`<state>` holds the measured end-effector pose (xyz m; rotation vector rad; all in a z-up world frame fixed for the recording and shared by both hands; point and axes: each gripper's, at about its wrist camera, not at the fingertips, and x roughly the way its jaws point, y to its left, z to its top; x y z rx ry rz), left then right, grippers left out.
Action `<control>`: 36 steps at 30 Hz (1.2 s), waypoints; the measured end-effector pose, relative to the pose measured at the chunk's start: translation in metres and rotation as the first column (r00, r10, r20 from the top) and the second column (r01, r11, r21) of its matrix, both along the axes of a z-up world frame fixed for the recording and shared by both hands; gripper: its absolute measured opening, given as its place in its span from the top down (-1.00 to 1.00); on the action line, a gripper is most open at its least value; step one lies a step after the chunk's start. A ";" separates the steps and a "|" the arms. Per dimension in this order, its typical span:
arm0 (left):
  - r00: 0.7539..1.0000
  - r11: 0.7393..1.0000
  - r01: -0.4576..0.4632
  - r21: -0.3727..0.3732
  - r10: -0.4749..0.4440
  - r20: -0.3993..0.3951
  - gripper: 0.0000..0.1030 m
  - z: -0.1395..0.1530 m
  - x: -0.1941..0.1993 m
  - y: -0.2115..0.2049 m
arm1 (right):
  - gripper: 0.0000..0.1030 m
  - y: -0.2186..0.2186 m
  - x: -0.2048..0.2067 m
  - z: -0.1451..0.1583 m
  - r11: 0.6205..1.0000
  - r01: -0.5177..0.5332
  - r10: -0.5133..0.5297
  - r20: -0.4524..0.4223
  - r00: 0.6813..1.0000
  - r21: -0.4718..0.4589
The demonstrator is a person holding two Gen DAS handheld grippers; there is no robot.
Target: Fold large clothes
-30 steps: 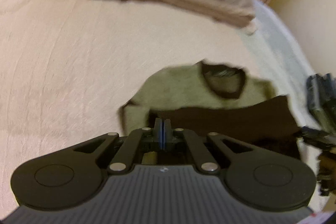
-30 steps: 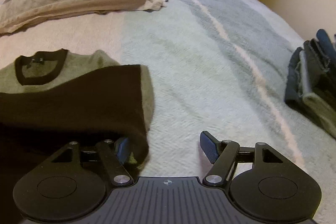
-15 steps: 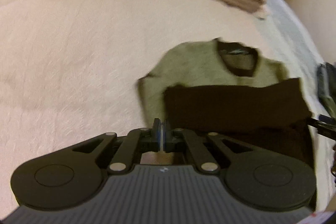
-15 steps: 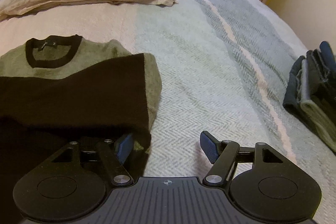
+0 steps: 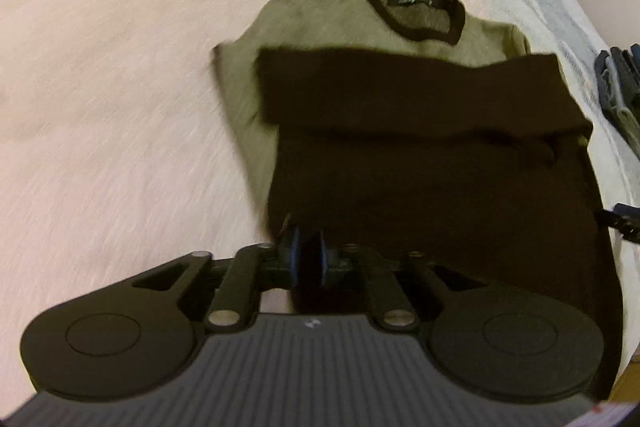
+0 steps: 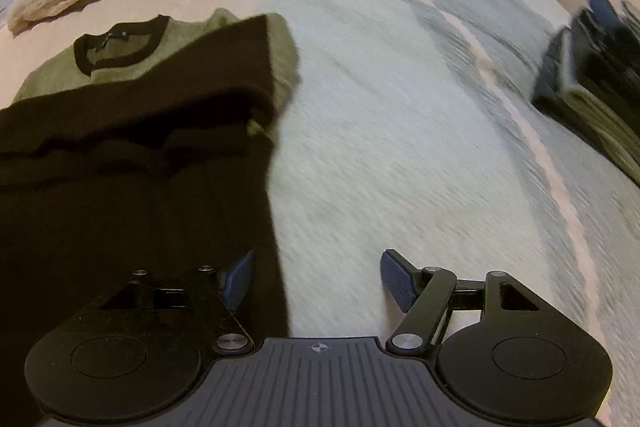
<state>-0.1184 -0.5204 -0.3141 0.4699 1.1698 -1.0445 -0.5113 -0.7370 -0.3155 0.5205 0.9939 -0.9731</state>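
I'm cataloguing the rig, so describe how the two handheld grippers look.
Both look alike. The left gripper and right gripper have black linkage arms with silver pivot pins, two round black discs at the base, blue ribbed finger pads, and a grey ridged body bearing a small crosshair mark. No cables or sleeves show.

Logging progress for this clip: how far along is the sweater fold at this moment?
Done: the sweater lies flat on the bed with its dark sleeves folded across the chest. In hand: the left gripper is opening at the near left corner, dark fabric between its jaws; the right gripper is open over the near right edge. Left: folding the bottom up toward the collar.
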 end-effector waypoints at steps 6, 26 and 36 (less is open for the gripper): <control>0.998 0.999 -0.031 0.026 0.032 -0.048 0.76 0.019 -0.056 0.069 | -0.28 0.040 -0.034 0.011 0.998 0.006 -0.003 -0.037 0.999 0.063; 0.990 0.981 0.140 0.136 -0.138 -0.024 0.66 0.074 -0.149 0.200 | -0.28 0.229 -0.036 0.100 0.989 -0.100 0.102 -0.013 0.995 0.111; 0.993 0.985 0.120 0.124 -0.120 -0.008 0.66 0.098 -0.166 0.197 | -0.28 0.256 0.000 0.120 0.959 -0.263 0.265 -0.006 0.964 0.103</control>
